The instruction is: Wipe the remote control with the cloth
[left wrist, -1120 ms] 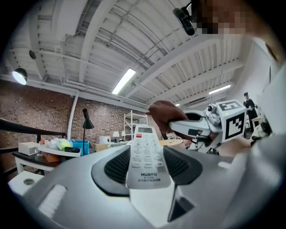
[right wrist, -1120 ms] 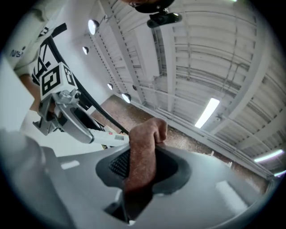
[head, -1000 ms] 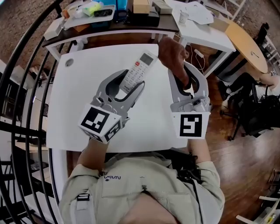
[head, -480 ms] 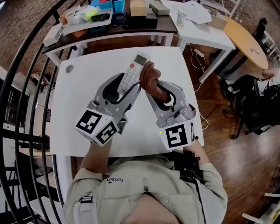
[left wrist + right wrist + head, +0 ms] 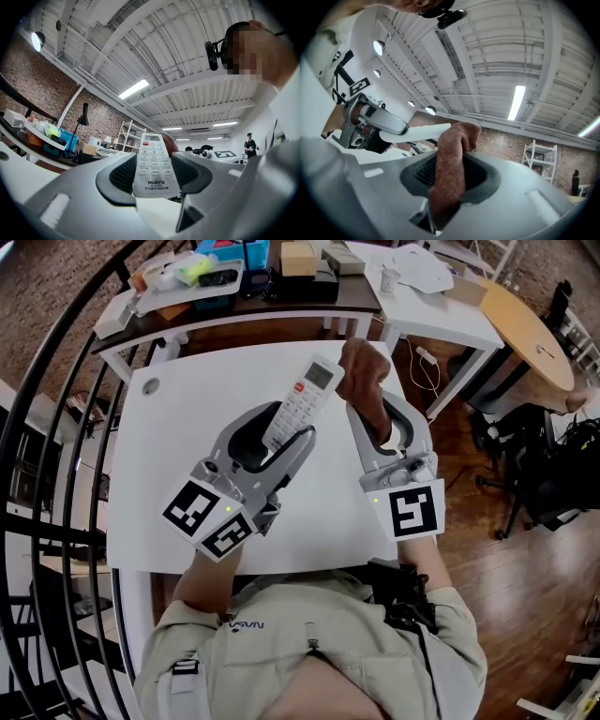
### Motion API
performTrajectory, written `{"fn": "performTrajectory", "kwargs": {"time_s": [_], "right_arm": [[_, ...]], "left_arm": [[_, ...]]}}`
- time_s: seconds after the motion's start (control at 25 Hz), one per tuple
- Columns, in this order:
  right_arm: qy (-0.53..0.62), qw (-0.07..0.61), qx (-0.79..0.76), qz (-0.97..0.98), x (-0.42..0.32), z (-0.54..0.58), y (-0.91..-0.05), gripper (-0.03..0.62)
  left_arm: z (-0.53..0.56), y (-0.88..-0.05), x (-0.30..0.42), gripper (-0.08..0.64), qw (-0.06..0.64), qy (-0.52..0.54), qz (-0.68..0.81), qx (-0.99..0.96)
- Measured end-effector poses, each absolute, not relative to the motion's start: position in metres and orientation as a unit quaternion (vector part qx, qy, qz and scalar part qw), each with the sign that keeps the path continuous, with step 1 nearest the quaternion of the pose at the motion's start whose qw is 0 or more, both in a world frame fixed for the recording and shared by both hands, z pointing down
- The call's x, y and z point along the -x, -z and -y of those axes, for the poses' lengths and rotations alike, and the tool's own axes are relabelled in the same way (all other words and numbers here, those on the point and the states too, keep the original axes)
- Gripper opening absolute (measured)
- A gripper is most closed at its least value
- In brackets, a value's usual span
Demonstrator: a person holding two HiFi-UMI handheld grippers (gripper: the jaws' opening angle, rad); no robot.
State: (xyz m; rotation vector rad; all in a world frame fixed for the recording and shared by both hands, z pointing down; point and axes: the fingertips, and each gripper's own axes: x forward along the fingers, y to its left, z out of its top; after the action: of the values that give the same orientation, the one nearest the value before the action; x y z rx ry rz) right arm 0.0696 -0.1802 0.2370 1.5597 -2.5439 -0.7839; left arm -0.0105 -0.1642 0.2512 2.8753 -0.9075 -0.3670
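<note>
A white remote control (image 5: 300,401) with a red button is clamped by its lower end in my left gripper (image 5: 283,435) above the white table (image 5: 169,427). In the left gripper view the remote (image 5: 153,164) stands between the ribbed pads, buttons facing the camera. My right gripper (image 5: 373,420) is shut on a brown cloth (image 5: 363,374), whose bunched top sits against the remote's upper right edge. Seen from the right gripper view, the cloth (image 5: 451,164) hangs between the pads, and the remote (image 5: 417,132) crosses behind it as a pale bar.
A dark desk (image 5: 234,287) with a tray, boxes and a blue bin stands beyond the table. A second white table (image 5: 441,306) with a cup and papers is at the back right, a round wooden table (image 5: 530,334) farther right. A black railing (image 5: 37,381) curves along the left.
The right gripper with the cloth has swung from the remote's middle up and to the right, to its top right edge. The left gripper and remote have rolled slightly.
</note>
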Motion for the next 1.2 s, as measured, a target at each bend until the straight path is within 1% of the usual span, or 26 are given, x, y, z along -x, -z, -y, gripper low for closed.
{"fn": "performTrajectory", "kwargs": {"time_s": [0.2,0.24,0.36,0.4,0.68,0.84,0.92,1.0,1.12,1.2], "right_arm": [[0.264,0.021,-0.478,0.838,-0.048,0.172,-0.234,0.107],[0.265,0.031,-0.468,0.842,-0.043,0.169,-0.238,0.107],[0.275,0.095,-0.428,0.856,-0.026,0.157,-0.262,0.107],[0.276,0.106,-0.414,0.861,-0.020,0.152,-0.268,0.107],[0.296,0.133,-0.319,0.891,0.021,0.124,-0.290,0.107],[0.301,0.138,-0.314,0.890,0.022,0.124,-0.290,0.107],[0.300,0.136,-0.339,0.881,0.009,0.134,-0.284,0.107],[0.291,0.120,-0.385,0.868,-0.013,0.151,-0.271,0.107],[0.255,0.055,-0.456,0.851,-0.046,0.173,-0.246,0.107],[0.253,0.033,-0.473,0.843,-0.057,0.177,-0.234,0.107]], "left_arm": [[0.157,-0.243,0.008,0.242,0.049,0.131,0.284,-0.949],[0.157,-0.241,0.010,0.242,0.048,0.134,0.285,-0.948],[0.156,-0.236,0.014,0.242,0.047,0.149,0.292,-0.944],[0.156,-0.233,0.015,0.242,0.047,0.155,0.294,-0.942],[0.155,-0.221,0.026,0.242,0.048,0.183,0.301,-0.935],[0.155,-0.220,0.028,0.242,0.055,0.189,0.296,-0.935],[0.151,-0.219,0.026,0.242,0.059,0.192,0.286,-0.937],[0.146,-0.221,0.022,0.242,0.063,0.187,0.269,-0.943],[0.139,-0.229,0.010,0.242,0.072,0.173,0.240,-0.952],[0.134,-0.232,0.003,0.242,0.077,0.168,0.227,-0.956]]}}
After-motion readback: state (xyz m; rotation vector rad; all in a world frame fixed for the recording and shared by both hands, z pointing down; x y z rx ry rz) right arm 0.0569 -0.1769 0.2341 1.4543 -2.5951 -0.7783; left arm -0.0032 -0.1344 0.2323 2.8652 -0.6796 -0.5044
